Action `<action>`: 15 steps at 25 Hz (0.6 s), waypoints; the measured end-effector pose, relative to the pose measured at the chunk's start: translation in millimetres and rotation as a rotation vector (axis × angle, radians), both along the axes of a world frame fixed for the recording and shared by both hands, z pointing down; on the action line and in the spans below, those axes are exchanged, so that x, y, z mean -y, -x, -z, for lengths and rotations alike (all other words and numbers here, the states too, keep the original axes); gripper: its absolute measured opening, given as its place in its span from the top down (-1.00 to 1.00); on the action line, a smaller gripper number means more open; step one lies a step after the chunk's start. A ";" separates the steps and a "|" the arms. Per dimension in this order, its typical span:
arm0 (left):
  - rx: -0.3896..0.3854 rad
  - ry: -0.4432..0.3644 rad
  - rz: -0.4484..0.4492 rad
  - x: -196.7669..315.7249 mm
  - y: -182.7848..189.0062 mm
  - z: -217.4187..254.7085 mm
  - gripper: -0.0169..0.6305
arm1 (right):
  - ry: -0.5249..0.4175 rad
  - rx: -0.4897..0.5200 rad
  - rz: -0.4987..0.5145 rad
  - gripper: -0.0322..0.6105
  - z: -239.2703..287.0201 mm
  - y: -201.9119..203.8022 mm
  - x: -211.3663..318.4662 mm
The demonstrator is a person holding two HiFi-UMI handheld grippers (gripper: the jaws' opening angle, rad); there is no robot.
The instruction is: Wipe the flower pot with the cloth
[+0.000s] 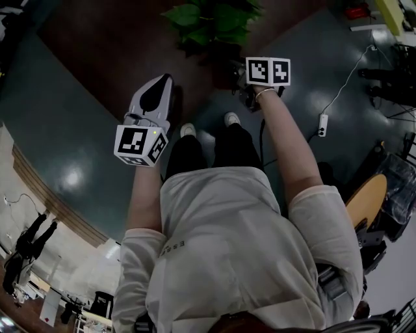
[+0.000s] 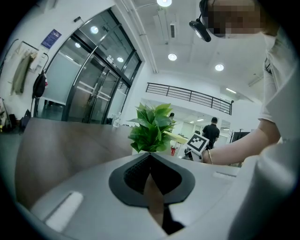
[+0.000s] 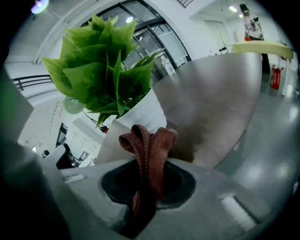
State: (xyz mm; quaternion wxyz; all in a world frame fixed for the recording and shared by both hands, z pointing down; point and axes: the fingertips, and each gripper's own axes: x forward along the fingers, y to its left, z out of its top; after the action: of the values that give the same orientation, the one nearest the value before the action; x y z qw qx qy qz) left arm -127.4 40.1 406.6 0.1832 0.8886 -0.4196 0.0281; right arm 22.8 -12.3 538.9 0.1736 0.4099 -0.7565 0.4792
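A green plant (image 3: 101, 65) grows in a white flower pot (image 3: 140, 112) that stands on a brown round table (image 3: 211, 98). My right gripper (image 3: 148, 161) is shut on a folded reddish-brown cloth (image 3: 150, 140), whose fold sticks up just in front of the pot's side. Seen from the head, the plant (image 1: 209, 19) lies straight ahead, and the right gripper (image 1: 250, 94) is close below it. My left gripper (image 1: 164, 81) hovers at the table's edge (image 1: 110, 45), left of the plant. Its jaws are shut with nothing between them (image 2: 150, 157), and the plant (image 2: 151, 126) stands a little way beyond.
A white power strip (image 1: 323, 123) with its cable lies on the floor to the right. A wooden seat (image 1: 366, 198) stands further right. My shoes (image 1: 188, 130) are near the table. Glass doors (image 2: 89, 93) and a standing person (image 2: 212, 131) are far behind.
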 end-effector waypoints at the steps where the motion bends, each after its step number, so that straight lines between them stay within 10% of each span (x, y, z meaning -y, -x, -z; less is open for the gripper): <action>1: 0.006 0.005 -0.001 1.1 -8.3 -4.0 0.90 | -0.001 -0.004 0.004 0.75 -0.4 -10.5 -1.6; 10: 0.105 0.020 0.179 34.9 -57.7 -30.6 0.90 | -0.272 -0.224 0.223 0.75 41.3 -97.7 49.4; 15: 0.117 0.035 0.329 41.7 -84.6 -47.2 0.39 | -0.337 -0.209 0.434 0.75 53.1 -101.5 77.4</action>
State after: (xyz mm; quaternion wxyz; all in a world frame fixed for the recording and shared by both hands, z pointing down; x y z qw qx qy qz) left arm -42.9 -1.6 453.7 0.1760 0.8014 -0.5688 0.0569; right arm 124.3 -89.7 485.7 0.2786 0.3088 -0.8734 0.2536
